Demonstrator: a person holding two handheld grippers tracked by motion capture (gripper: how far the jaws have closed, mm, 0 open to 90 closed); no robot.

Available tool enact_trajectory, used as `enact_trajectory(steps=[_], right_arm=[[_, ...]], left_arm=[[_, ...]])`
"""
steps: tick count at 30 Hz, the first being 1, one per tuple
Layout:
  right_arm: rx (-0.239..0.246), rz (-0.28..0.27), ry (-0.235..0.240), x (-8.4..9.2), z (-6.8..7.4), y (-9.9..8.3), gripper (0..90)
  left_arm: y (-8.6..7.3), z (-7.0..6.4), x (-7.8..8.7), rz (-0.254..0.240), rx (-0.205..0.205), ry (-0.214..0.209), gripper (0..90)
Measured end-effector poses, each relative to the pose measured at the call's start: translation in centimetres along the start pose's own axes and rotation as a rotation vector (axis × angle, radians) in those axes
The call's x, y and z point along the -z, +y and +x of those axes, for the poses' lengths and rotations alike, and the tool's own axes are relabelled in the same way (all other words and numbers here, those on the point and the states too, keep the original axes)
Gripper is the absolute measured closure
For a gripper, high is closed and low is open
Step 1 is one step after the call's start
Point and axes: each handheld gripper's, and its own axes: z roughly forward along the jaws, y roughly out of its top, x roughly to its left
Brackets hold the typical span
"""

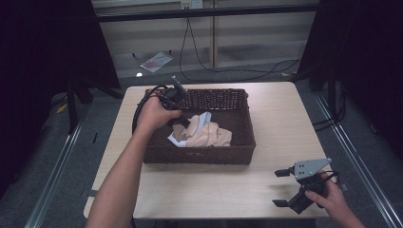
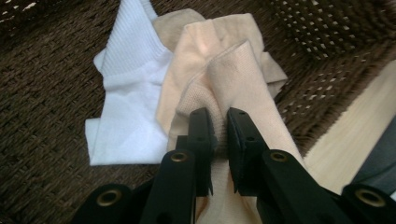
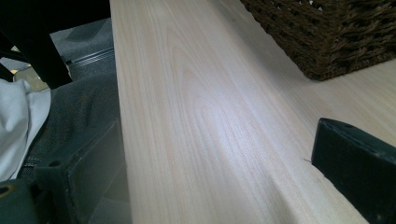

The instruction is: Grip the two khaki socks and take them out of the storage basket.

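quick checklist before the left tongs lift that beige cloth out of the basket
1. Grip: left tongs pinch a fold of the beige cloth, jaws nearly together: ok.
2. Single item held: the white cloth lies beside and partly under the beige one; whether it will drag along: cannot tell.
3. Cloth clear of the basket: much of it rests inside on the bottom: not ok yet.
4. Right tongs out of the way: jaws open, empty, at the table's near right corner: ok.
5. Landing spot: bare tabletop in front of the basket: ok.
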Motion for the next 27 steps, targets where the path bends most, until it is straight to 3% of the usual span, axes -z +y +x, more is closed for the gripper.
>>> enact_trajectory(steps=[7,27], right_arm=[[0.000,0.000,0.001,0.0,0.0,0.0,1.3],[0.001,0.001,-0.001,0.0,0.0,0.0,1.3]], left_arm=[[-0.6,-0.9,1.1,0.000,-0.019,-0.034,80.6],[-2.6,-3.5,1.5,0.018,-0.130,-0.051,80.4]])
